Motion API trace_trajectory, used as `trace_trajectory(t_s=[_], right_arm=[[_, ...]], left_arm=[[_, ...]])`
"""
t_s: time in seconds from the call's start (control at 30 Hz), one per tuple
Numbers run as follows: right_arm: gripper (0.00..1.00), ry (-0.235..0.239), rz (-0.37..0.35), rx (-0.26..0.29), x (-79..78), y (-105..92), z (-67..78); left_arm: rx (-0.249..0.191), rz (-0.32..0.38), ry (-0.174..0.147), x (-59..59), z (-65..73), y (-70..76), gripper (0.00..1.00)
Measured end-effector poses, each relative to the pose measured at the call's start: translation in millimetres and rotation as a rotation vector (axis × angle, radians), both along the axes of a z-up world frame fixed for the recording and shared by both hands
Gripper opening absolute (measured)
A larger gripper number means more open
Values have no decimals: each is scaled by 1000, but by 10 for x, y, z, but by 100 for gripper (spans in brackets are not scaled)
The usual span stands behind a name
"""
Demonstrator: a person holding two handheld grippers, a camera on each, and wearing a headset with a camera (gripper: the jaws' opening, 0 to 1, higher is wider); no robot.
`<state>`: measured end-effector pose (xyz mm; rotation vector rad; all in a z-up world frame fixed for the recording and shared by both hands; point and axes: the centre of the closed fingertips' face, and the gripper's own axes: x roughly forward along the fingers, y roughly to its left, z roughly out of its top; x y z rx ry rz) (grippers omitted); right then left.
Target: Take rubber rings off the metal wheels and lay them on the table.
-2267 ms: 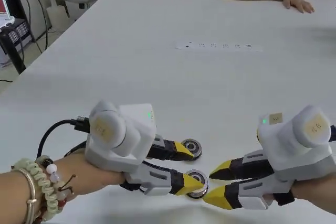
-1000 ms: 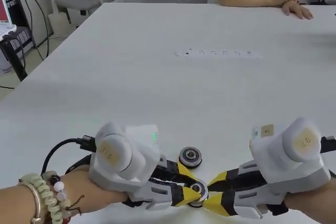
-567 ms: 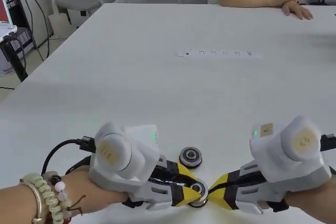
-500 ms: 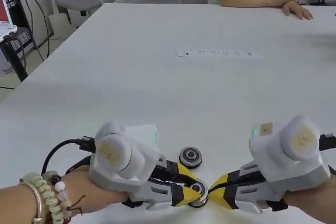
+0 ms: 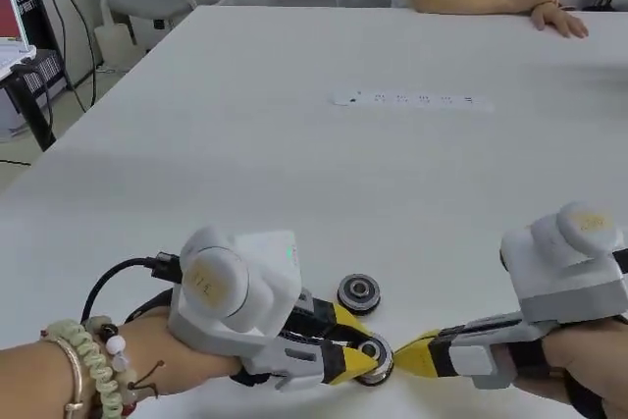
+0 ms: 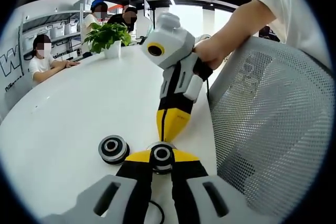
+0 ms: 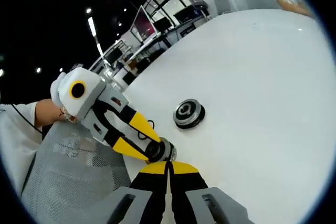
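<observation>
Gripping a black-ringed silver wheel, left gripper, right gripper pressed together.

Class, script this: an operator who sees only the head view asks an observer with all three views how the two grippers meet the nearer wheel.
Operator: Does the left gripper really clamp the nearer wheel?
Observer: Yes. The left gripper view shows one of its jaws on either side of it.
Operator: And the right gripper?
Observer: The right gripper view shows its jaws shut together, with the tips at the wheel's rim.
</observation>
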<state>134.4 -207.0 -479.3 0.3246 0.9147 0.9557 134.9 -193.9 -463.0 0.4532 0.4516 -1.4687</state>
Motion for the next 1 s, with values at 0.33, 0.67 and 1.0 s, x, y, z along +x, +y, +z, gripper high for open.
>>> trace_trajectory(t_s=[0.33, 0.67, 1.0], right_arm=[[0, 170, -125, 115, 36, 12, 49], [0, 150, -77, 70, -27, 65, 112], [0, 172, -65, 100, -68, 132, 178]], left_arm=[[2, -2, -4, -3, -3, -2, 8], [8, -8, -11, -14, -3, -5, 7], [16, -15, -17, -30, -4, -14, 7]])
